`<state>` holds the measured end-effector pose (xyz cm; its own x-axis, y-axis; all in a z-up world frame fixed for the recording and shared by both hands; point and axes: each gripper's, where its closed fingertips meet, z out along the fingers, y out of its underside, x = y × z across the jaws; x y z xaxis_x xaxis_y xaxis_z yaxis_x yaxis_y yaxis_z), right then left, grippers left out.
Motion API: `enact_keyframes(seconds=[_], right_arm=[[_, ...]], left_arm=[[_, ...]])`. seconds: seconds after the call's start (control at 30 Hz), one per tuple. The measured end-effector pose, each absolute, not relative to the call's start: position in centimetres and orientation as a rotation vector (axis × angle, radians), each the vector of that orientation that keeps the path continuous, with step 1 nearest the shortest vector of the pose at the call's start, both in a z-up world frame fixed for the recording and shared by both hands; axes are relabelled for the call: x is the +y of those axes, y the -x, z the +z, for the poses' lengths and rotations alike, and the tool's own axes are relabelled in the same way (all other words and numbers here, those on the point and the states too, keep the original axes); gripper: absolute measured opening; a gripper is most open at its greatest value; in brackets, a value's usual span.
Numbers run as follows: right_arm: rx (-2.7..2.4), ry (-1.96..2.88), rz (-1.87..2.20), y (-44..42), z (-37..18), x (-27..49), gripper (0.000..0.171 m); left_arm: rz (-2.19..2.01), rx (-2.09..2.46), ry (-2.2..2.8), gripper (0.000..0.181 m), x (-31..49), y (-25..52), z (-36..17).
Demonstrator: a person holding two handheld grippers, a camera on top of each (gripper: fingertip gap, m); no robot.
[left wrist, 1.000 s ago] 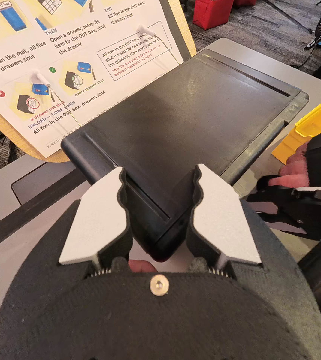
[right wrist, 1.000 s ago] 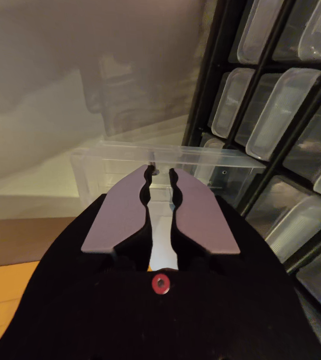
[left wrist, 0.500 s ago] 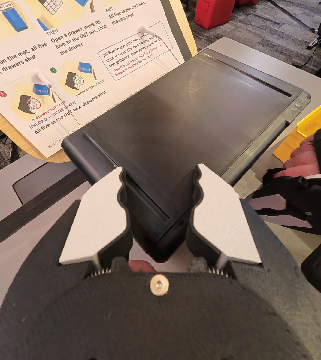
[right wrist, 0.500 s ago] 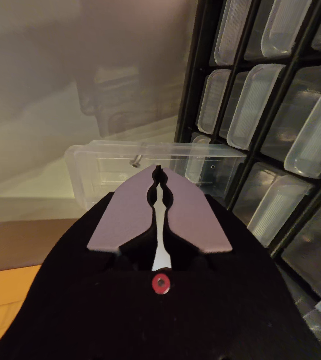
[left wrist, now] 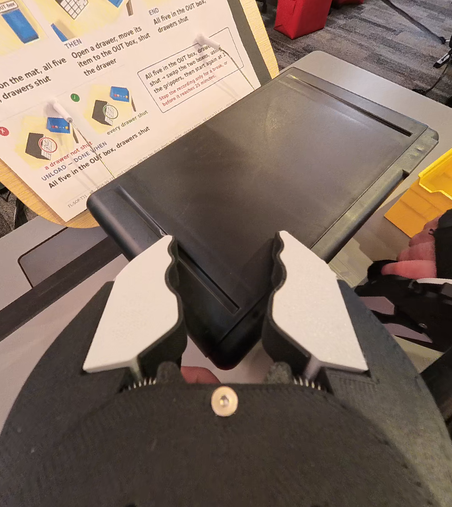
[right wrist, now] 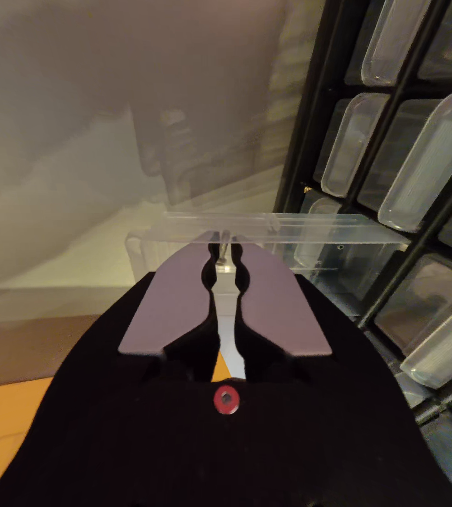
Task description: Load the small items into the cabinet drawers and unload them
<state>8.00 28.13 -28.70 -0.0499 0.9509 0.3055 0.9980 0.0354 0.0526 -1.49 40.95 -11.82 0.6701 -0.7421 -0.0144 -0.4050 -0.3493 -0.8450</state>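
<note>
The black cabinet (left wrist: 274,164) lies under my left gripper (left wrist: 224,241), whose white fingers stand wide apart astride its near corner. In the right wrist view the cabinet front (right wrist: 296,137) shows rows of clear drawers (right wrist: 422,164). One clear drawer (right wrist: 315,233) is pulled out. My right gripper (right wrist: 224,247) is at its rim with a narrow gap between the fingers. A small silver screw (right wrist: 222,253) shows between the tips; I cannot tell whether the pads touch it. The right gripper and the hand holding it also show in the left wrist view (left wrist: 425,307).
A yellow bin (left wrist: 444,186) stands right of the cabinet. An instruction sheet on a wooden board (left wrist: 82,82) leans behind it. The grey table edge and a red object (left wrist: 301,13) on the carpet lie beyond. A yellow surface (right wrist: 13,439) shows below the right gripper. Left tips to right tips: about 25 cm.
The right gripper's fingers, nearly closed half a second ago, have parted a little and moved up to the drawer, with the screw now between the tips. The left gripper has not moved.
</note>
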Motion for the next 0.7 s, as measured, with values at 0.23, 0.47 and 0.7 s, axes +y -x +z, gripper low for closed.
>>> enact_keyframes(seconds=[0.23, 0.47, 0.7], right_arm=[[-2.109, 1.987, -0.369, -8.0, -28.2, 28.9, 0.003], [-1.976, 2.030, -0.229, -8.2, -25.9, 30.0, 0.003], [-1.814, 2.053, -0.099, -8.9, -21.0, 30.3, 0.003]], left_arm=[[-0.472, 0.887, 1.980, 0.067, 41.0, 1.5, -11.8], [-0.475, 0.884, 1.978, 0.067, 41.0, 1.5, -11.8], [-0.471, 0.879, 1.984, 0.068, 41.1, 1.5, -11.8]])
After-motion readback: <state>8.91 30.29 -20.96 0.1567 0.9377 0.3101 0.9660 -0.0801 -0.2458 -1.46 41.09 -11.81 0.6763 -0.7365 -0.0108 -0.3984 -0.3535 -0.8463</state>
